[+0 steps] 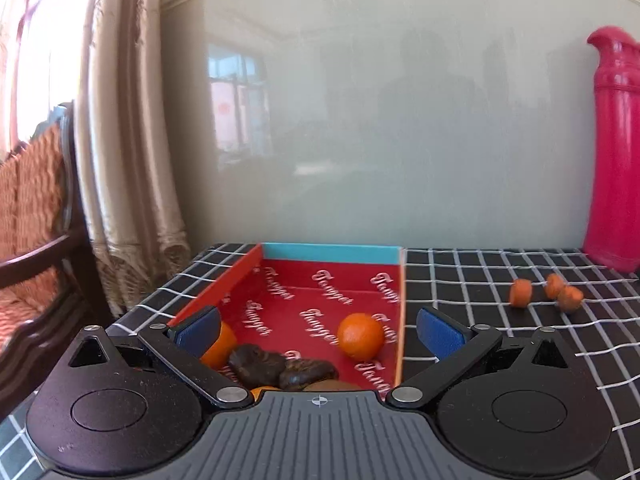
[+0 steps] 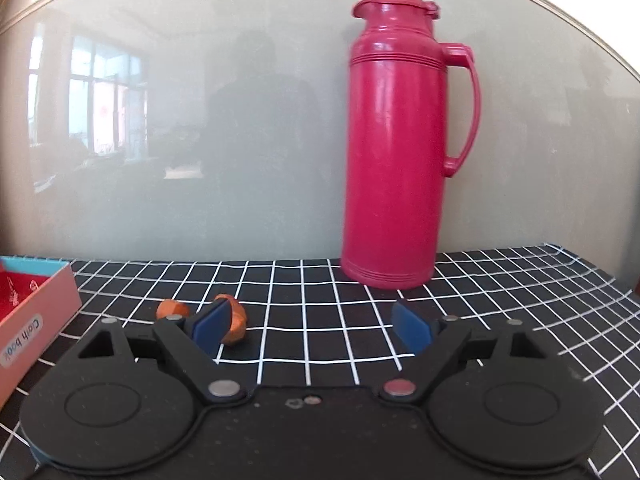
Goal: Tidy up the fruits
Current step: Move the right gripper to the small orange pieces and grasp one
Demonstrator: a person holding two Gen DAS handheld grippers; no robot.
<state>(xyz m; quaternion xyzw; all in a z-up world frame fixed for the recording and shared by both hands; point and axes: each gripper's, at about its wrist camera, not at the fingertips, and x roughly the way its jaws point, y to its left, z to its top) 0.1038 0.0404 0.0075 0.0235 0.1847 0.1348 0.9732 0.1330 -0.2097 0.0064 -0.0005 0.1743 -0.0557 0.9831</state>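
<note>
My left claw (image 1: 320,330) gapes wide over the red box (image 1: 280,256), empty. An orange (image 1: 360,336) lies inside. My right claw (image 2: 312,326) is wide too.

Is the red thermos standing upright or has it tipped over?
Upright. The red thermos stands on its base on the checked cloth, with its lid on top and its handle at the side.

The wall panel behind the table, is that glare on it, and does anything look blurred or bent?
Left wrist view: the glossy panel mirrors a bright window, the chair is smeared, and the panel's top edge bows. Right wrist view: the same window reflection, sharp grid cloth, slightly soft red flask.
</note>
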